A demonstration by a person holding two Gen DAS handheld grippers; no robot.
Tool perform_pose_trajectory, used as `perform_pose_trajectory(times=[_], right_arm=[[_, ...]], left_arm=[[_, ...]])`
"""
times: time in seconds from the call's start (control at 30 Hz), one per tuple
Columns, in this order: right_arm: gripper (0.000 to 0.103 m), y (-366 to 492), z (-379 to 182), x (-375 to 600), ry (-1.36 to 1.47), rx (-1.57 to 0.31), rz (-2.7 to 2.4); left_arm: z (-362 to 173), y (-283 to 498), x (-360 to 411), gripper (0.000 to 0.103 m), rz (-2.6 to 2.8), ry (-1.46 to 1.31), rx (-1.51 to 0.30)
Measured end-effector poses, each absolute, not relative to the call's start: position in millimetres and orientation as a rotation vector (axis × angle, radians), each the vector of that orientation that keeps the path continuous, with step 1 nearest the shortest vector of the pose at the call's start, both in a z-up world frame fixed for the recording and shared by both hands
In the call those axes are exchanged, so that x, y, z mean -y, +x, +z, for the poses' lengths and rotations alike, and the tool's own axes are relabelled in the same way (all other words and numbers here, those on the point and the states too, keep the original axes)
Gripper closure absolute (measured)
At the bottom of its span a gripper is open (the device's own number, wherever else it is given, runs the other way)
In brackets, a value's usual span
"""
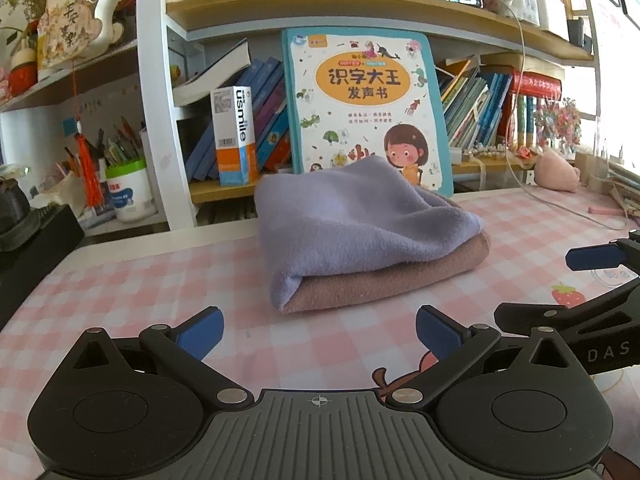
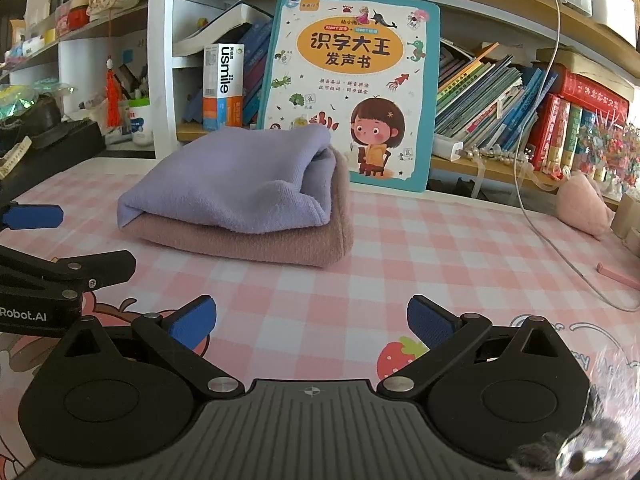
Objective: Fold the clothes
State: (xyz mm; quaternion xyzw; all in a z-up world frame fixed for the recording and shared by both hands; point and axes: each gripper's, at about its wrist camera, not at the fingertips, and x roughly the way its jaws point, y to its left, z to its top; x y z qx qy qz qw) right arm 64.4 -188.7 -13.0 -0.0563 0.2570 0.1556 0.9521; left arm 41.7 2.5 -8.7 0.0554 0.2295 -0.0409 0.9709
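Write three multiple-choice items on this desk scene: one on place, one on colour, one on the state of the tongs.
1. Where does the purple cloth lie?
A. on the pink cloth
B. under the pink cloth
C. on the shelf

2. What colour is the border of the children's book behind the pile?
A. red
B. teal
C. black

3. How do both tongs stand?
A. shut on cloth
B. open, empty
C. shut, empty

Key: 1 A, the purple one rests on the pink cloth. 2 B, its edge is teal. 3 B, the left tongs and right tongs gape over the checked desk mat, holding nothing.
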Motion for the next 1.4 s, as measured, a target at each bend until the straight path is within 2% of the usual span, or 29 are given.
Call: perform_pose_trajectory(times=[1.4], right_arm=[[0.000, 64.4, -14.1, 186.1, -0.135, -0.523, 0.308]], left_arm=[[-9.0, 41.3, -2.3, 0.000, -0.078, 0.110, -0.460]])
